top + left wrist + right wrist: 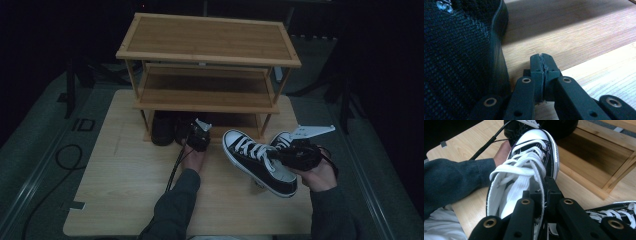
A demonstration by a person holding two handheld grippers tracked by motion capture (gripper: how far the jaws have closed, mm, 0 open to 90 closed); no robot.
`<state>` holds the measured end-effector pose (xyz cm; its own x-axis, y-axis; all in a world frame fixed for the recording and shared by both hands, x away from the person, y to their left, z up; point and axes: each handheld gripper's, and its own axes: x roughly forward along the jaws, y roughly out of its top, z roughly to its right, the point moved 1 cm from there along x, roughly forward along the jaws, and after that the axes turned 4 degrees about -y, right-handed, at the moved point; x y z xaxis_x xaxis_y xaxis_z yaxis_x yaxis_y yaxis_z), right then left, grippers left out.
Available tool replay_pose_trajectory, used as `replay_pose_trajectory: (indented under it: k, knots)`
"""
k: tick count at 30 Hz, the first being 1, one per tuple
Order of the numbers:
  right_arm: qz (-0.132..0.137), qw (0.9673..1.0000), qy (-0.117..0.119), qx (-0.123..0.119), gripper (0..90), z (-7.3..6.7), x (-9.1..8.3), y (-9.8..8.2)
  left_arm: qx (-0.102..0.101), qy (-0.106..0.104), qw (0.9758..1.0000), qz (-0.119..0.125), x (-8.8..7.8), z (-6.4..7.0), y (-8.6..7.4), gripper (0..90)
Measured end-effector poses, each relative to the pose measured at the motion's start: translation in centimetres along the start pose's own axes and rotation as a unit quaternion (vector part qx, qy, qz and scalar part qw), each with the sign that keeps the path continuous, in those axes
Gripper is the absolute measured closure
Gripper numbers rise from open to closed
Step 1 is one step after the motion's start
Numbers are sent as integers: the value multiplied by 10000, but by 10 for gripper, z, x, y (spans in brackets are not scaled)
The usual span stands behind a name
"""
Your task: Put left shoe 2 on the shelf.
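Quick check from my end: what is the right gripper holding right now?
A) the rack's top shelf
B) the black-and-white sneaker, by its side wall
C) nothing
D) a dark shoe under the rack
B: the right gripper is shut on the sneaker, its jaws pinching the side wall beside the white laces.

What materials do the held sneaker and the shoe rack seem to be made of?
Sneaker: probably black canvas with a glossy white rubber toe cap and sole edge, and flat white woven laces. Shoe rack: looks like bamboo or light wood, given its fine straight grain and matte finish.

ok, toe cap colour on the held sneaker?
White, on the black sneaker; clearest in the right gripper view.
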<state>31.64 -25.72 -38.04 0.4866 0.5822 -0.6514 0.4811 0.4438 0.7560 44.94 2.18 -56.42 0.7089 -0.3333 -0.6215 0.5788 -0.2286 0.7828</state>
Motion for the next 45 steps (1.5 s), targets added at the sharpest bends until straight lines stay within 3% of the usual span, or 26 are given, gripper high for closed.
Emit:
replay_pose_trajectory:
  k: [45]
  knots:
    - [336,9993,155,-15,870,5,-2,43,-39,18,10000,-4,0,0,0,889]
